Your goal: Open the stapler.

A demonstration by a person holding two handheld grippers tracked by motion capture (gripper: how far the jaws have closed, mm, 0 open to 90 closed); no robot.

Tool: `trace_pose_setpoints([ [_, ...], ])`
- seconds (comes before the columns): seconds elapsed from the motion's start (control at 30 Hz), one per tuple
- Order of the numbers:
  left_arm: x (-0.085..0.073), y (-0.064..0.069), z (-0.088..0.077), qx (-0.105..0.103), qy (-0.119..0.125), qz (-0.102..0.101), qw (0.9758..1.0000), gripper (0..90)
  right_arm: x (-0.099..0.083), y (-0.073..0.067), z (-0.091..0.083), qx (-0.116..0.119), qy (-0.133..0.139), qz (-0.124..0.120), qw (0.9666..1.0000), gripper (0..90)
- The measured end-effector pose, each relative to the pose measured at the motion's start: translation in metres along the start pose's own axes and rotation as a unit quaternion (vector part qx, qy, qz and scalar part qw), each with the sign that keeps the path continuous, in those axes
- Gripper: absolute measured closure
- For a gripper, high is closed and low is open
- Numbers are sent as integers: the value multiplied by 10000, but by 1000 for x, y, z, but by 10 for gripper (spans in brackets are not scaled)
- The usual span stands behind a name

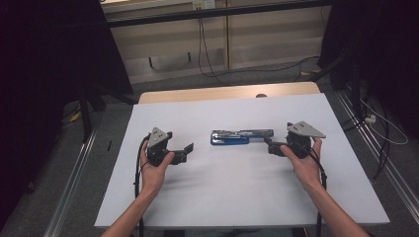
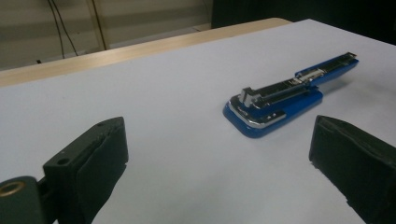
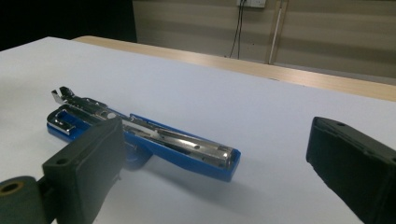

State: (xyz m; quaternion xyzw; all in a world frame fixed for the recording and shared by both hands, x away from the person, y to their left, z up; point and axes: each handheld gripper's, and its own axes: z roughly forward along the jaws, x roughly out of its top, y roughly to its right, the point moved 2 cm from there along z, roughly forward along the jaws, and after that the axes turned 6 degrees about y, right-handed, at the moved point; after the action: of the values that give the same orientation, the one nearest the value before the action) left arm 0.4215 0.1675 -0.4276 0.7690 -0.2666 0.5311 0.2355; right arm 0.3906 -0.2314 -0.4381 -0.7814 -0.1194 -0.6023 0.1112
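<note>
A blue stapler (image 1: pixel 241 137) lies unfolded flat at the middle of the white table (image 1: pixel 232 192), its metal magazine facing up. My left gripper (image 1: pixel 187 152) rests left of it, a short gap away, jaws wide open and aimed at it. In the left gripper view the stapler (image 2: pixel 280 98) sits ahead, right of centre, beyond the left gripper (image 2: pixel 219 140). My right gripper (image 1: pixel 272 146) is at the stapler's right end, open. In the right gripper view the stapler (image 3: pixel 154 135) runs from the left toward the gap of the right gripper (image 3: pixel 217 140); the left finger (image 3: pixel 88 163) overlaps it, and no pad presses on it.
A wooden table edge (image 1: pixel 227 93) runs along the back of the white surface. Beyond it are a pale cabinet wall and cables (image 1: pixel 207 54) on the floor. Metal rails (image 1: pixel 74 177) flank the table on both sides.
</note>
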Motion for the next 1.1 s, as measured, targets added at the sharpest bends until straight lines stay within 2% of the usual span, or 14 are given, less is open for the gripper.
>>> trace_pose_setpoints([
  [0.07, -1, 0, -2, 28, 12, -31, 10000, 47, -2, 1, -3, 5, 5, -7, 10000, 46],
  [0.17, -4, 0, -12, 49, 60, 68, 9999, 46, -4, 2, -9, -16, -31, 10, 10000, 47],
  [0.27, -6, -2, -20, 83, 76, 79, 9999, 46, -5, 4, -15, -63, -20, 43, 10000, 48],
  [0.37, -7, -4, -25, 122, 122, 49, 9998, 47, -6, 7, -19, -120, -7, 76, 9999, 48],
  [0.6, -11, -10, -50, 268, 229, -2, 9994, 45, -8, 15, -32, -241, 16, 46, 9997, 52],
  [0.73, -16, -5, -62, 326, 266, -4, 9991, 46, -12, 19, -42, -291, 41, -10, 9996, 68],
  [0.8, -17, -4, -65, 295, 244, 55, 9993, 45, -13, 20, -43, -297, 47, 29, 9995, 69],
  [0.87, -19, -2, -71, 291, 234, 39, 9993, 46, -13, 22, -46, -298, 52, 149, 9994, 68],
  [0.93, -22, -1, -77, 317, 211, -25, 9993, 46, -13, 22, -47, -301, 60, 166, 9994, 68],
  [0.97, -27, -1, -82, 406, 207, -61, 9989, 46, -14, 23, -49, -335, -15, 115, 9994, 68],
  [1.0, -27, -1, -82, 406, 207, -61, 9989, 46, -14, 23, -49, -335, -15, 115, 9994, 68],
  [1.03, -31, 0, -83, 515, 141, -22, 9986, 46, -16, 23, -51, -347, -81, 104, 9993, 67],
  [1.1, -31, 1, -83, 497, 128, -3, 9987, 45, -17, 24, -52, -334, -89, 121, 9993, 66],
])
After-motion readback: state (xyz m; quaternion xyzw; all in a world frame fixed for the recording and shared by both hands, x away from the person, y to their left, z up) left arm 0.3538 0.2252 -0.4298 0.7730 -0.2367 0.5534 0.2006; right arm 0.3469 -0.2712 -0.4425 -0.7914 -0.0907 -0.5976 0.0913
